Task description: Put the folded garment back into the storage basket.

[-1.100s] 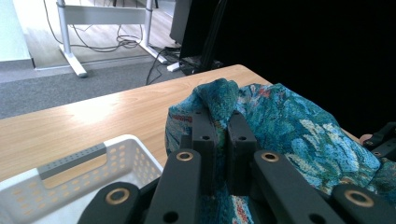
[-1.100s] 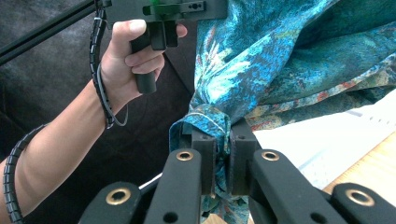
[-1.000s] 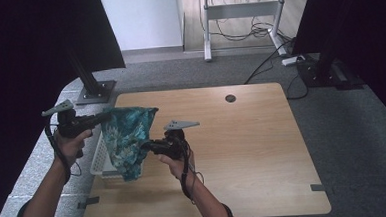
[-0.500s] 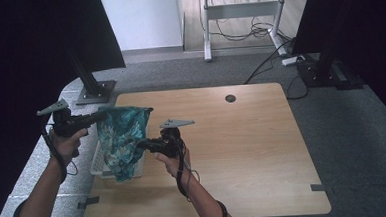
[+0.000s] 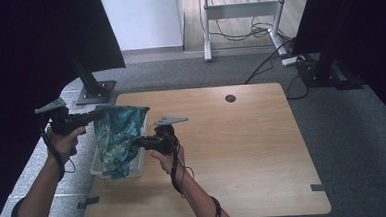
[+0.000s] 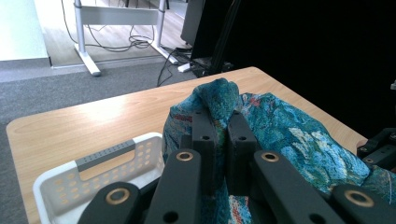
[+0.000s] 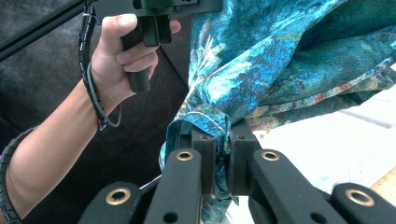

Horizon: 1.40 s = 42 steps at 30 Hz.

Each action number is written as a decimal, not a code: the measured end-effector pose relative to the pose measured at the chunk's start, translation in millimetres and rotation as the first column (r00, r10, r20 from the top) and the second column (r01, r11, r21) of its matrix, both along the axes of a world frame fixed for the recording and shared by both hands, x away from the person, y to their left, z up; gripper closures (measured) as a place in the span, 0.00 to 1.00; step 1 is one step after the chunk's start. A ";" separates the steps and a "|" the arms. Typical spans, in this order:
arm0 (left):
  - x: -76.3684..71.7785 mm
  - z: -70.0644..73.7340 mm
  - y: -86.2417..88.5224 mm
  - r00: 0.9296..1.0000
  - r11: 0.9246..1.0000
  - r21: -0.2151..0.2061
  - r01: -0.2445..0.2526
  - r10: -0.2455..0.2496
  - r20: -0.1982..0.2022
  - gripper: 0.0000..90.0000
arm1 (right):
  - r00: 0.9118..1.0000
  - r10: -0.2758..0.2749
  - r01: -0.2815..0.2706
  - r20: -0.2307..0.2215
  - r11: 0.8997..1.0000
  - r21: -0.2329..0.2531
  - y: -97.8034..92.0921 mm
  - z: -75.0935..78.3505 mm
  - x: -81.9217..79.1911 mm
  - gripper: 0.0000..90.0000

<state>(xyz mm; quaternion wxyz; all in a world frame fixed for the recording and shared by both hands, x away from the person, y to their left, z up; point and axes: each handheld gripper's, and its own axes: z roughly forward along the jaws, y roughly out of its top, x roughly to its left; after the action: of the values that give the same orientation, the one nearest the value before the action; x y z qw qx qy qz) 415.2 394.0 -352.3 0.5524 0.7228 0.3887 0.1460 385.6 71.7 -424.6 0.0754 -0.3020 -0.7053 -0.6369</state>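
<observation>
Two grippers on one teal patterned cloth, held up over the white basket at the near-left of the wooden table. Left gripper out past the table's left edge, jaws pinched together on a bunched fold at the cloth's top — clear in the left gripper view, cloth bulging above the pads. Right gripper lower and to the right, jaws likewise clamped on a gathered edge of the cloth. Cloth draped between the two, lower end hanging down into the basket — touching the bottom or not, hard to tell from above. Basket rim just left of the cloth in the left gripper view. Left hand wrapped round its handle.
</observation>
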 end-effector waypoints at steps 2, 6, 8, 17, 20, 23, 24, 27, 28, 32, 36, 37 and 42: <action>1.2 -0.1 0.7 1.000 1.000 0.000 -0.001 0.001 0.000 0.93 | 1.000 0.000 0.000 -0.003 1.000 0.001 1.6 -0.3 1.5 0.94; 3.6 -0.3 2.3 1.000 1.000 0.001 -0.001 0.001 -0.002 0.93 | 1.000 -0.001 0.001 -0.006 1.000 -0.001 3.6 -1.5 4.4 0.94; 5.4 -1.3 3.7 1.000 1.000 0.002 -0.002 0.002 -0.003 0.93 | 1.000 -0.002 0.002 -0.007 1.000 -0.001 4.5 -2.3 5.9 0.94; 9.1 -5.1 10.8 1.000 1.000 0.000 -0.010 0.010 -0.011 0.93 | 1.000 -0.005 0.005 -0.019 1.000 -0.006 11.5 -7.8 12.1 0.94; 8.8 -7.0 13.8 1.000 1.000 -0.002 -0.017 0.017 -0.014 0.93 | 1.000 -0.004 0.004 -0.021 1.000 -0.007 14.7 -8.4 12.8 0.94; 8.7 -8.3 16.7 1.000 1.000 0.000 -0.020 0.020 -0.015 0.93 | 1.000 -0.002 0.002 -0.021 1.000 -0.009 17.7 -8.9 13.5 0.94; 8.7 -8.7 17.5 1.000 1.000 -0.001 -0.024 0.023 -0.017 0.93 | 1.000 -0.002 0.002 -0.021 1.000 -0.009 18.7 -9.2 13.7 0.94; 9.2 -9.2 19.3 0.999 1.000 0.001 -0.026 0.026 -0.018 0.93 | 1.000 -0.002 0.002 -0.023 1.000 -0.009 21.3 -10.8 14.8 0.94; 9.3 -9.3 19.8 0.999 1.000 0.001 -0.028 0.028 -0.018 0.93 | 1.000 -0.003 0.002 -0.024 1.000 -0.008 22.0 -11.3 15.1 0.94; 10.7 -10.0 22.1 0.999 0.999 0.002 -0.034 0.034 -0.021 0.93 | 1.000 -0.001 0.001 -0.026 1.000 -0.010 24.6 -12.8 17.0 0.94; 11.7 -10.2 23.4 0.999 0.999 0.005 -0.039 0.039 -0.023 0.93 | 1.000 -0.002 0.002 -0.028 1.000 -0.009 26.5 -14.1 18.2 0.94; 11.9 -10.2 23.6 0.999 0.999 0.005 -0.039 0.040 -0.023 0.93 | 1.000 -0.003 0.002 -0.028 1.000 -0.009 27.2 -14.9 18.8 0.94; 14.0 -10.4 25.4 0.999 0.999 0.004 -0.046 0.046 -0.023 0.93 | 1.000 -0.004 0.003 -0.031 1.000 -0.011 30.0 -16.4 21.0 0.94</action>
<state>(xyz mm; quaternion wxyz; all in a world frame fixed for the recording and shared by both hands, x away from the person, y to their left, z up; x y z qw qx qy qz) 429.2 419.4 -362.7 0.5428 0.7164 0.4115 0.1511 406.7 101.6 -441.1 0.0834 -0.3134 -0.7071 -0.6283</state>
